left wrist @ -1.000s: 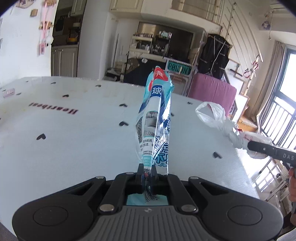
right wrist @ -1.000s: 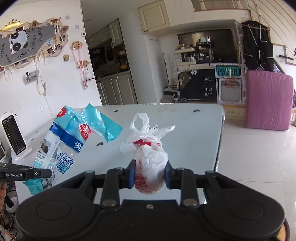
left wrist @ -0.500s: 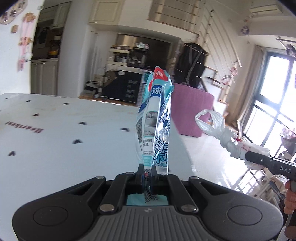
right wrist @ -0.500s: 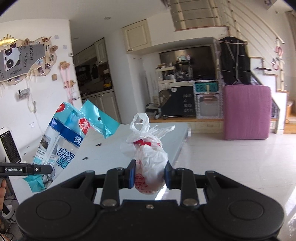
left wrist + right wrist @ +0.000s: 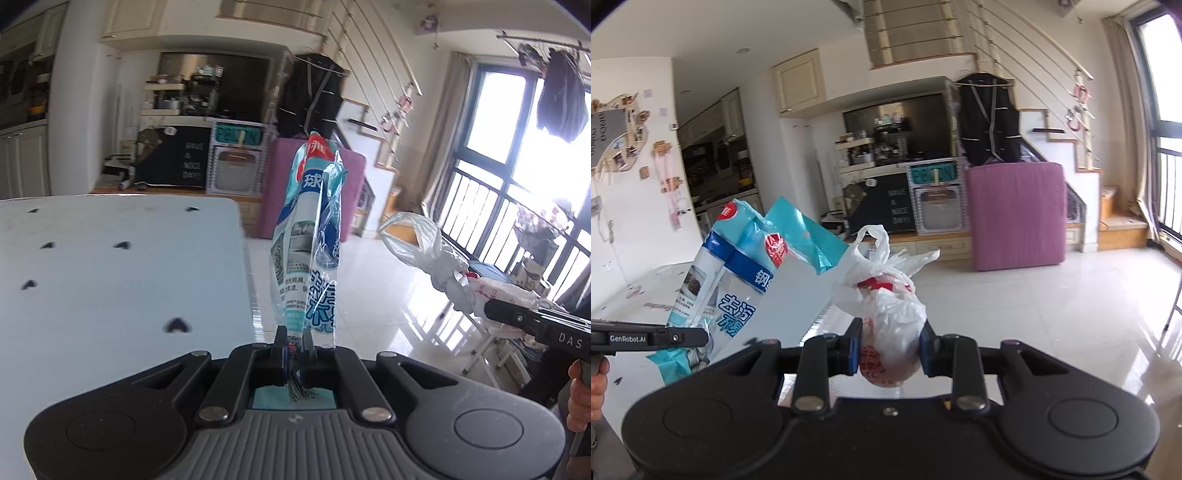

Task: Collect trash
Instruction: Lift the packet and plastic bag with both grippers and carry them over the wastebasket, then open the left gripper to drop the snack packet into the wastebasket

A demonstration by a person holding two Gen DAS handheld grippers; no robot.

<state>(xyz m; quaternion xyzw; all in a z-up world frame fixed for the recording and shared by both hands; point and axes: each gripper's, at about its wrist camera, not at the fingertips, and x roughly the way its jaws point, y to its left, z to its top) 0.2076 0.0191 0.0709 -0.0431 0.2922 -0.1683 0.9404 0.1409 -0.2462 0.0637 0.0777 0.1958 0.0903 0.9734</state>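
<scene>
My left gripper (image 5: 293, 341) is shut on the bottom edge of a blue and white plastic package (image 5: 310, 240), which stands upright in the air past the table's right edge. The same package (image 5: 738, 280) shows at the left of the right wrist view, held by the left gripper (image 5: 701, 336). My right gripper (image 5: 889, 341) is shut on a knotted white plastic bag with red print (image 5: 886, 314), its handles sticking up. In the left wrist view that white bag (image 5: 439, 262) hangs off the right gripper (image 5: 491, 314) at the far right.
A white table (image 5: 110, 280) with small black heart marks fills the left. Glossy tiled floor (image 5: 1034, 314) lies to the right. A purple cabinet (image 5: 1015, 214), a black counter, stairs and balcony windows (image 5: 517, 184) stand beyond. A hand (image 5: 580, 398) shows at the right edge.
Both grippers have swung to the right with their loads, away from over the table toward the open floor. Both grips are unchanged.
</scene>
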